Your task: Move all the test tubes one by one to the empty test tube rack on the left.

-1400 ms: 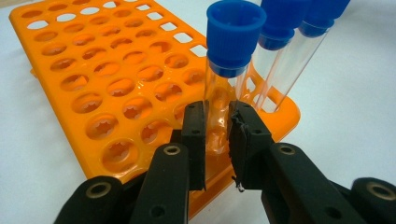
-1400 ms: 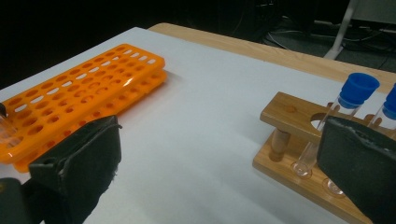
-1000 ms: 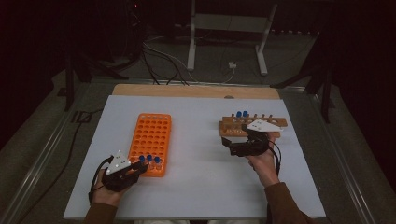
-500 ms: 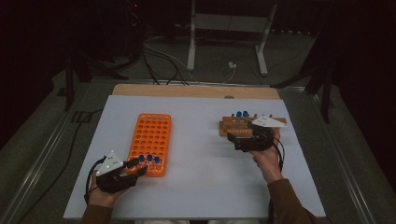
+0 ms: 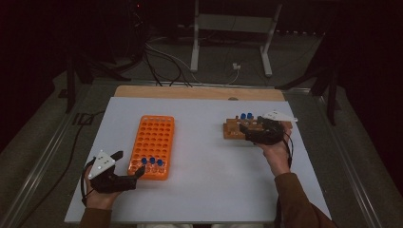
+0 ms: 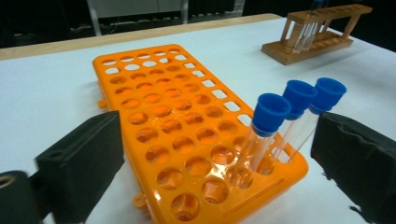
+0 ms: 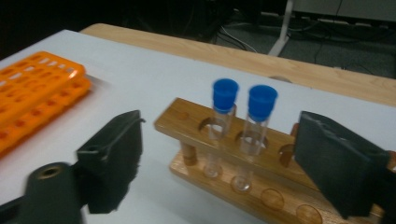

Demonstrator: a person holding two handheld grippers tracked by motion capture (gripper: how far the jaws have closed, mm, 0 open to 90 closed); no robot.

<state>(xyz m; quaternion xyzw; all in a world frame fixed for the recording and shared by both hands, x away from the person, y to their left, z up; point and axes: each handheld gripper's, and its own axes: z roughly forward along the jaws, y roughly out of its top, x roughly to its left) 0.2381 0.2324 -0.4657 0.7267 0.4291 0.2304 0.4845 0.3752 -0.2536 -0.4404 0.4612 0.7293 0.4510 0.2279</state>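
- High view: orange plastic multi-hole tube rack (image 5: pixel 153 146) lies left of centre on the white table (image 5: pixel 204 180); three blue-capped clear tubes (image 6: pixel 268 135) stand along its near edge.
- Wooden tube rack (image 7: pixel 233 154), near the right edge, holds two blue-capped tubes (image 7: pixel 242 126).
- Left gripper (image 5: pixel 138 173), at the orange rack's near-left corner: jaws wide apart, empty.
- Right gripper (image 5: pixel 247 130), at the wooden rack: jaws wide apart, empty.

Each hand-held gripper is matte black, the left hand-held gripper (image 5: pixel 139 172) and the right hand-held gripper (image 5: pixel 245 129) alike, with two blocky, flat-faced jaws (a round hole shows in one jaw's base in each gripper view). A pale grey three-cornered plate sits on top of each, and a thin black cable trails back. Both sleeves are brown.
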